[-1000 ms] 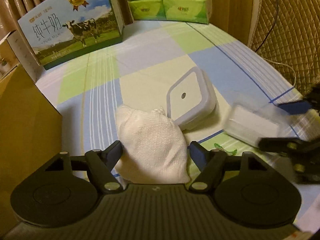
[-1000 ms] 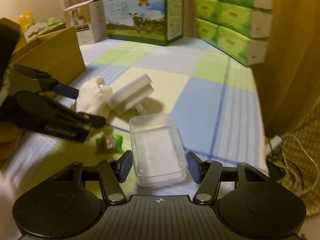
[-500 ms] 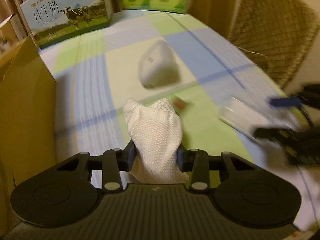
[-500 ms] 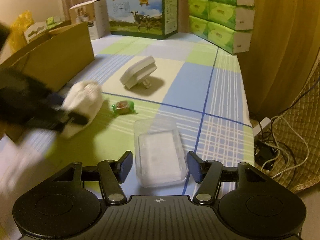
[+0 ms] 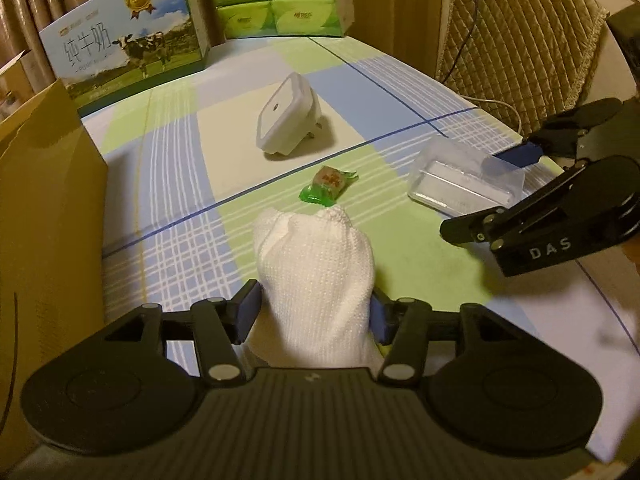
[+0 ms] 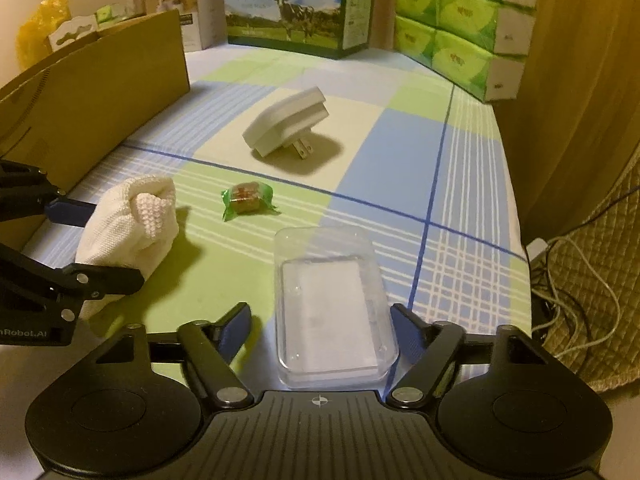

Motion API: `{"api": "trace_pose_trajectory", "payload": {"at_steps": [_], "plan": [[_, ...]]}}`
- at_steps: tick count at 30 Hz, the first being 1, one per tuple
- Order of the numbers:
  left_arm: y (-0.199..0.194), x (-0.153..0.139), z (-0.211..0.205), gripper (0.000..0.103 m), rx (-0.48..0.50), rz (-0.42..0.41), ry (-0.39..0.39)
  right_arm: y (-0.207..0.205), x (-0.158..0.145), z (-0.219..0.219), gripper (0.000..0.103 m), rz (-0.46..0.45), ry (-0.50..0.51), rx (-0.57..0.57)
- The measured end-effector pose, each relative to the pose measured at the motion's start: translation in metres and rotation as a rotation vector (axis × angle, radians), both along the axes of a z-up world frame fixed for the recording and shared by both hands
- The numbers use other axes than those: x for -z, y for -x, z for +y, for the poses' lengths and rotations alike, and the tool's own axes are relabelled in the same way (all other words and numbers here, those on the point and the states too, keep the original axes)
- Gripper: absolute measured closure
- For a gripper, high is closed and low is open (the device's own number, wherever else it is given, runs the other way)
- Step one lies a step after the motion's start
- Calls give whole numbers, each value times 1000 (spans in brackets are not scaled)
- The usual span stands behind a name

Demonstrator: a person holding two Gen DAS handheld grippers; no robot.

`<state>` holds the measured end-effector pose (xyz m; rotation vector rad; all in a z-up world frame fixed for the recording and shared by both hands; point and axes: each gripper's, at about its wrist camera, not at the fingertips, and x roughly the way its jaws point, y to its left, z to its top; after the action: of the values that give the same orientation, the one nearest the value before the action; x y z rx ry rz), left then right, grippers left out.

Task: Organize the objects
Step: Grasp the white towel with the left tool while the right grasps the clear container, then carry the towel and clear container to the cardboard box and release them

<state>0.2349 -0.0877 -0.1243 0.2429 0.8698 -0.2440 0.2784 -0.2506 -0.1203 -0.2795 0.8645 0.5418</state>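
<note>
Left hand-held gripper (image 5: 314, 314): clenched on the white knitted cloth (image 5: 316, 280), both blue pads pressed into its sides; a second ago the jaws stood wide apart around it.
White knitted cloth: bunched upright between the pads, its lower edge apparently lifted off the checked cover (image 5: 172, 168); earlier it lay flat against the wall plug.
Wall plug (image 5: 286, 116): now alone on the cream square, tilted on its prongs, well apart from the cloth.
Wrapped candy (image 5: 326, 186): uncovered by the cloth's removal; lies on the green square between cloth and plug.
Right hand-held gripper (image 6: 320, 330): released, fingers spread either side of the clear plastic box (image 6: 330, 308) as before, not pressing on it.
Clear plastic box: on the cover near the right edge, a white insert inside.
Cardboard box (image 5: 44, 208): stands just left of the cloth; a likely destination, though that is a judgement.
Meaning for the task: first item secured; the transfer and the remaining three items are not yet done.
</note>
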Motion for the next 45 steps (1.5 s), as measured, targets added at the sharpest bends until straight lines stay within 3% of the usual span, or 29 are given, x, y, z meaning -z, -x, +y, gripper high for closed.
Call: {"api": "trace_pose_trajectory", "payload": {"at_steps": [1,5,11,16,22,25,35,45], "plan": [[-1,1,0,62,0,4,-1,1,0,-1,48,6,-11,10],[5,-8,1,69,-18,34,-2,10,-8,2,50,10,9,36],[33,-45,5,69,-25,5,44,35,-46,-2,50,3,-26,80],[62,-88,17,69,-41,-49,106,64,-101,2,50,-42,-87,111],[98,-135,47,69,-81,-102,154,112,-158,26,50,-96,-164,117],[118,-149,66,69,-110,-120,158,136,-172,45,50,-97,-205,109],[185,-170,146,69,-235,-137,139,187,-175,111,50,-44,-263,28],[210,-184,201,69,-332,-148,145,204,-175,161,50,-45,-260,-60]]}}
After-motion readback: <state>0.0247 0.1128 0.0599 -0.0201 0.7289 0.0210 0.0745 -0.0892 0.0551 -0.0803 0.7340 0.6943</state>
